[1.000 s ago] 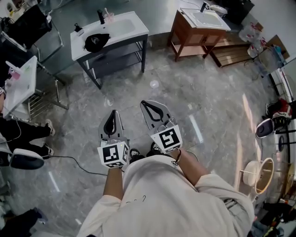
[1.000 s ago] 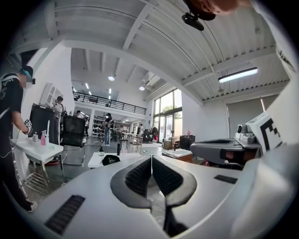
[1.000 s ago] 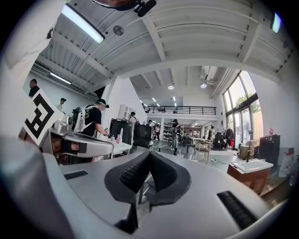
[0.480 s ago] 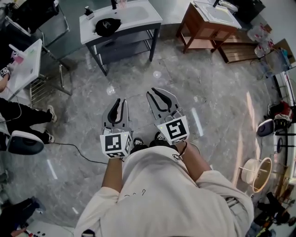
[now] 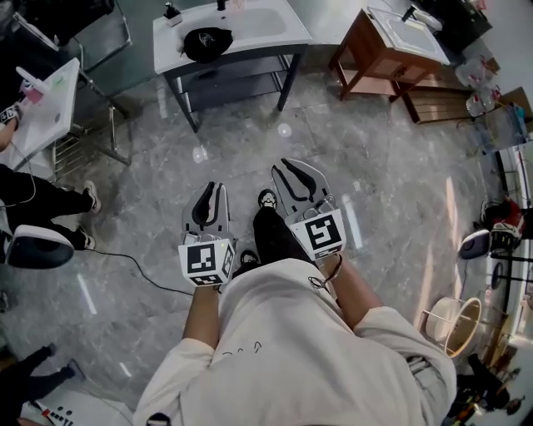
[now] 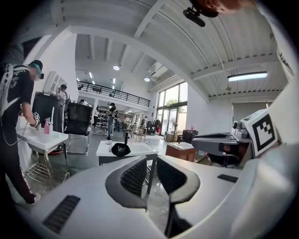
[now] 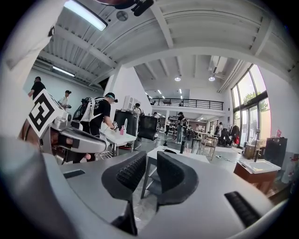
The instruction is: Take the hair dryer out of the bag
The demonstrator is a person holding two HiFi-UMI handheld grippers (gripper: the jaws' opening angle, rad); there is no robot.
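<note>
Nearest, lower centre of the head view: left gripper [image 5: 213,190] and, just right of it, right gripper [image 5: 291,170], held side by side ahead of the body. Both pairs of jaws just opened to a narrow gap, the left eased back a touch. Nothing between either pair, only floor and far furniture showing through the gaps.

Between the two grippers, a shoe [image 5: 266,200] on the grey floor [image 5: 391,208]. Off to the left, a cable [image 5: 125,265] lying on that floor, clear of the straight line ahead.

Further up, at the top of the frame left of centre: a white worktop [image 5: 250,52] with the black bag [image 5: 208,42] lying on it, well apart from both grippers. No hair dryer in sight, presumably inside the bag. A bottle [image 5: 172,12] near the worktop's upper left corner, close to the bag.

Step in hand, by the look of it: the walk-up, with nothing of the task done yet. To do it well:
- Keep both grippers level and aimed at the bag.
- Slow down before the worktop's near edge and stop square to it.
- Open wider before reaching in, the present gap probably being too narrow for a dryer's handle.
- Pin the bag with one gripper and find its mouth with the other, likely better than grabbing blind at soft cloth.
- Steer clear of the bottle.
</note>
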